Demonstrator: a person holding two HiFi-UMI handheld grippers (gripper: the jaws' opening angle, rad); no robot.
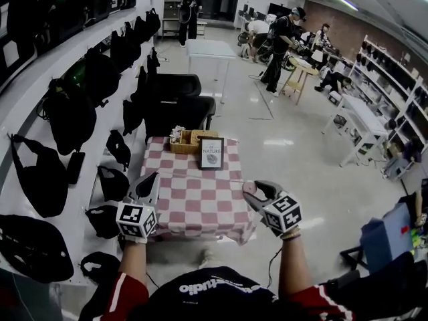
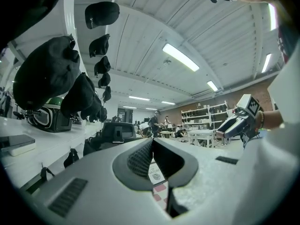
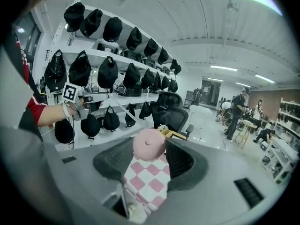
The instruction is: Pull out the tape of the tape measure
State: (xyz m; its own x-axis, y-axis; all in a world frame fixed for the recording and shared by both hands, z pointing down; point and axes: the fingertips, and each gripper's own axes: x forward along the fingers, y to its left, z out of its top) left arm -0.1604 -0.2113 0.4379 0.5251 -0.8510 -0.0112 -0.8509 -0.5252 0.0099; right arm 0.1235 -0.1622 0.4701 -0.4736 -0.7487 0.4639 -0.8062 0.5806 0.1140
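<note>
The tape measure [image 3: 149,144] is a round pink case with a small knob on its face. In the right gripper view it sits between the jaw tips, and my right gripper [image 1: 249,191] is shut on it above the table's near right edge. Whether any tape is out I cannot see. My left gripper [image 1: 148,178] hovers over the near left corner, apart from the case. Its jaws meet at the tips [image 2: 153,139] with nothing between them. Both grippers are held above the pink-and-white checked tablecloth [image 1: 200,202].
A wicker basket [image 1: 186,141] and a framed sign [image 1: 211,153] stand at the table's far edge. Black office chairs [image 1: 175,109] are behind it. White shelves of black bags [image 1: 67,112] line the left wall. People [image 1: 277,42] work at the far end.
</note>
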